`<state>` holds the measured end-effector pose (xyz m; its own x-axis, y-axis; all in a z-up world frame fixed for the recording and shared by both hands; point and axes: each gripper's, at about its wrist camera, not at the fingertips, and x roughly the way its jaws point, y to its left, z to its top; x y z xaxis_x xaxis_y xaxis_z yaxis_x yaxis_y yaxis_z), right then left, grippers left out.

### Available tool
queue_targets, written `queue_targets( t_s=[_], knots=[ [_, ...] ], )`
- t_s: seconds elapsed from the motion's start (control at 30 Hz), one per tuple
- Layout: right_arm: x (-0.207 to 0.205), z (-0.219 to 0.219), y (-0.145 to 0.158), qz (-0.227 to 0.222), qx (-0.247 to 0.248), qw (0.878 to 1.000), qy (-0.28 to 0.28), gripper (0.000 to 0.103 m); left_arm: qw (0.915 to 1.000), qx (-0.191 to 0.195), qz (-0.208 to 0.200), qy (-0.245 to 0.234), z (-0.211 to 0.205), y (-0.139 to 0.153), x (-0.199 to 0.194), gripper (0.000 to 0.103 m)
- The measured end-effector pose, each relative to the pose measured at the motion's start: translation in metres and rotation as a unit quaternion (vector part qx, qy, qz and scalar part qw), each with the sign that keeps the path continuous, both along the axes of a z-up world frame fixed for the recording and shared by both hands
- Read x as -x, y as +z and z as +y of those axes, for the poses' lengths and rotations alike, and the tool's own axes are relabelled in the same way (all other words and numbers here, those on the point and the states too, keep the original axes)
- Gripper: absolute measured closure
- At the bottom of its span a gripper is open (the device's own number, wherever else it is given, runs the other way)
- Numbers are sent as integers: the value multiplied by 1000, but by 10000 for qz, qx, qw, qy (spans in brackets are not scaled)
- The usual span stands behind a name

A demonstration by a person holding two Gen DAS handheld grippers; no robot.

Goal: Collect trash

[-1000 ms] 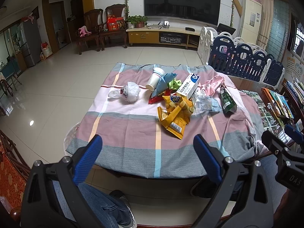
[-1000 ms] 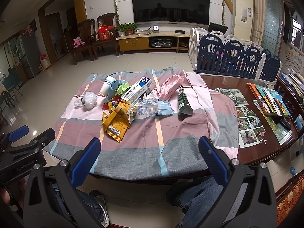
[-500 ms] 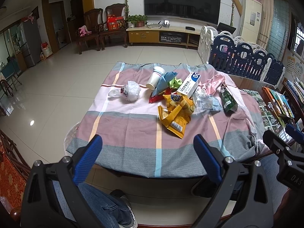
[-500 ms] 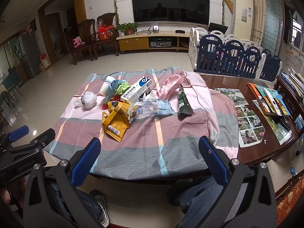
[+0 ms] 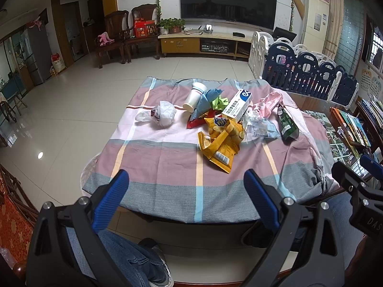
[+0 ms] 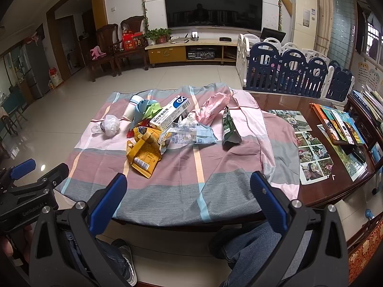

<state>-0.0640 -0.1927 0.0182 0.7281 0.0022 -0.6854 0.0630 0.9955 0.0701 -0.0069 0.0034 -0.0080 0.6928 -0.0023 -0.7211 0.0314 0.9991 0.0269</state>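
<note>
Trash (image 6: 167,129); photos (image 6: 311,153) rightward only.

Right gripper (image 6: 189,191) fingers spread wide, trash pile (image 6: 167,129) on checked cloth (image 6: 215,167), photos (image 6: 311,153) beside

the left gripper's body (image 6: 31,209) reads "genrobot.ai", and the right gripper's body (image 5: 366,220) shows, perhaps, "das".
</note>
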Motion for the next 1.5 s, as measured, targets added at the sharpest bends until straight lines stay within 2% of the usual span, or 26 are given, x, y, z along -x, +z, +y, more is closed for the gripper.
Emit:
queue_targets(
  t_s=[0.37,0.57,0.67,0.8,0.87,0.93,0.97,1.03,1.17,1.3,1.4,1.5],
  knots=[
    [1,-1,-1,11,13,10000,-15,3,10000,-44,41,-39,-4,-2,0,7],
    [1,-2,-1,18,1,10000,-31,3,9999,-97,28,-91,-7,-3,-1,3],
    [1,-2,-1,24,3,10000,-36,3,9996,44,115,-273,-7,-6,-2,3],
    [2,-3,-1,-25,19,10000,-53,3,9969,533,195,-542,0,-11,-1,3],
    [6,-3,3,-216,116,9997,-66,3,9969,544,51,-566,1,-10,3,3],
    [13,0,10,-562,270,9980,-94,3,9934,850,-232,-729,4,-7,7,3],
    [16,1,12,-720,354,9967,-112,3,9937,832,-325,-676,6,-7,7,3],
    [21,3,13,-962,486,9941,-123,3,9968,482,-409,-488,4,-12,2,3],
    [26,8,4,-1458,861,9854,-184,3,9987,404,-24,-320,16,-29,-24,3],
    [3,2,-6,-1083,522,9924,268,3,9993,-8,253,-265,22,-42,-59,3],
    [-24,-3,-12,-815,602,9947,145,3,9991,47,381,-202,31,-50,-93,3],
    [-56,-9,-21,-415,600,9973,-11,3,9984,289,451,-173,44,-60,-131,3]
  ],
)
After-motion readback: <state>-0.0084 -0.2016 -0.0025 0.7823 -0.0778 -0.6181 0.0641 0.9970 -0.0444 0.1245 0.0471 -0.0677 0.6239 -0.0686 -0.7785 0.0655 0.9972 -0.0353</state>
